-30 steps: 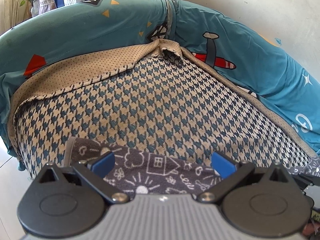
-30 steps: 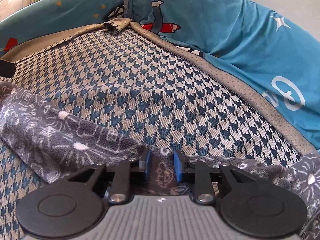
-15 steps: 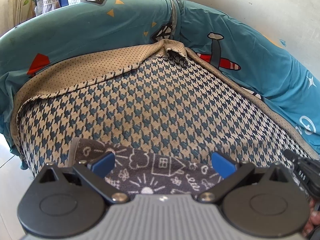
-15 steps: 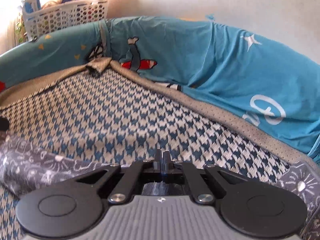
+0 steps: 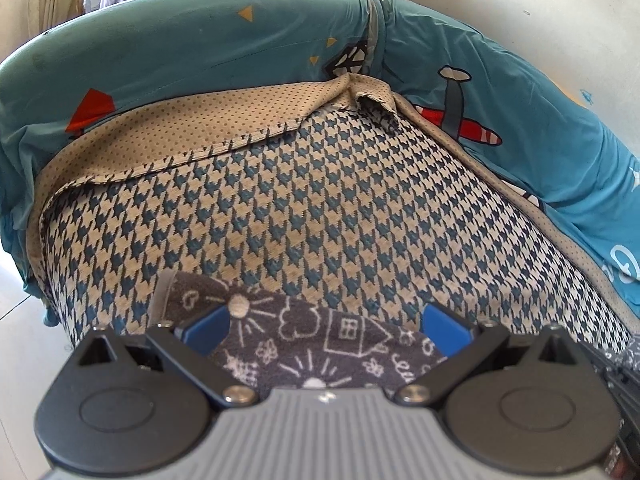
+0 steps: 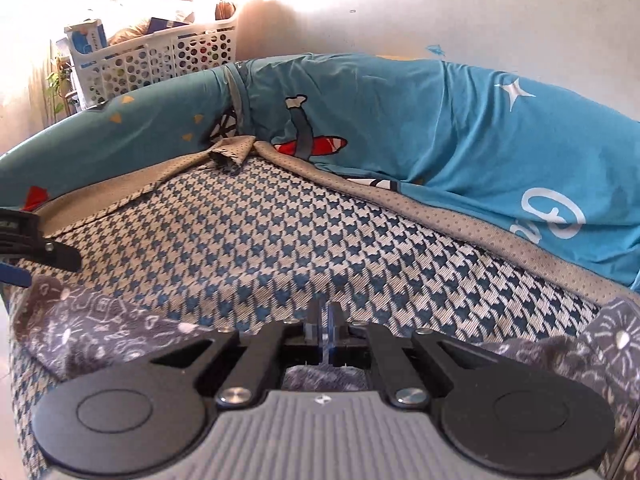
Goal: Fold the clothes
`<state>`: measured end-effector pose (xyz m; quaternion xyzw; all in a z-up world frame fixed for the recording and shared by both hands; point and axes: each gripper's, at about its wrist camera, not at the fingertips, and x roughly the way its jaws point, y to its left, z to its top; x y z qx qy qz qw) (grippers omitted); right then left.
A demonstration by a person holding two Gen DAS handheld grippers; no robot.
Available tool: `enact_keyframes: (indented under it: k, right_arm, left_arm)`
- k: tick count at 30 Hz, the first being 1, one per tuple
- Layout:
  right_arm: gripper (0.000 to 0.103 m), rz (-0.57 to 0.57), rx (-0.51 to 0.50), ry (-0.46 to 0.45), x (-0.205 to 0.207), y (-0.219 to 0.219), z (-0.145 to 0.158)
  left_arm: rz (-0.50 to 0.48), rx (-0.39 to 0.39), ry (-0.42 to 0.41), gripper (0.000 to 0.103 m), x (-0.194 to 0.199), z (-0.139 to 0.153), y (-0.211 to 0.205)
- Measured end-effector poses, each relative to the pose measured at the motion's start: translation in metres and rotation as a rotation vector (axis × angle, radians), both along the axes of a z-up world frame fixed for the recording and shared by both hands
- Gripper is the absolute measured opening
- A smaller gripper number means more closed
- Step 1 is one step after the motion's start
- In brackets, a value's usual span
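Visibly one grey cloth [image 6: 104, 328]; right gripper [image 6: 325, 322] clenched on it, left gripper [image 5: 326, 324] released.

No text reads clearly; the teal cover [image 6: 500, 152] bears partial white lettering, illegible.

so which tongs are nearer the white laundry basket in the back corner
Neither clearly; both sit at the near edge, far from the basket. The left tongs are open over the grey cloth; the right tongs are shut on it.

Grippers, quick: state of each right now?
Left hand-held gripper: open, over the grey patterned cloth.
Right hand-held gripper: shut, apparently pinching the same cloth.
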<state>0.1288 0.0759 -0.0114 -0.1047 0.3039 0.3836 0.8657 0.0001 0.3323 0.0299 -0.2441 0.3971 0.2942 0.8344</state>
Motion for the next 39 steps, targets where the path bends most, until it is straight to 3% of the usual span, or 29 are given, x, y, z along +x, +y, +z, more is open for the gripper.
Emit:
enact_keyframes:
  k: [4, 8, 14, 19, 23, 26, 39]
  right_arm:
    - [0.01, 0.031, -0.042, -0.013, -0.028, 0.004, -0.01]
    - [0.011, 0.009, -0.105, 0.067, -0.035, -0.002, -0.041]
    - [0.014, 0.025, -0.145, 0.02, -0.058, -0.004, -0.043]
    - [0.018, 0.028, -0.087, 0.02, -0.066, -0.001, -0.029]
    - [0.025, 0.011, -0.105, 0.067, -0.07, 0.01, -0.049]
    - [0.025, 0.035, -0.119, 0.052, -0.08, 0.015, -0.044]
    - [0.029, -0.042, -0.067, 0.032, -0.104, -0.042, -0.021]
  left_arm:
    - [0.045, 0.016, -0.018, 0.103, -0.006, 0.004, 0.004]
    - [0.077, -0.006, -0.015, 0.103, -0.01, 0.002, 0.014]
    - [0.119, -0.002, -0.02, 0.103, -0.016, 0.003, 0.023]
    - [0.097, -0.006, -0.022, 0.103, -0.015, 0.004, 0.021]
    - [0.079, -0.017, -0.023, 0.103, -0.012, 0.003, 0.017]
    - [0.047, -0.024, -0.023, 0.103, -0.009, 0.003, 0.009]
    - [-0.099, 0.006, -0.017, 0.103, 0.013, 0.005, -0.046]
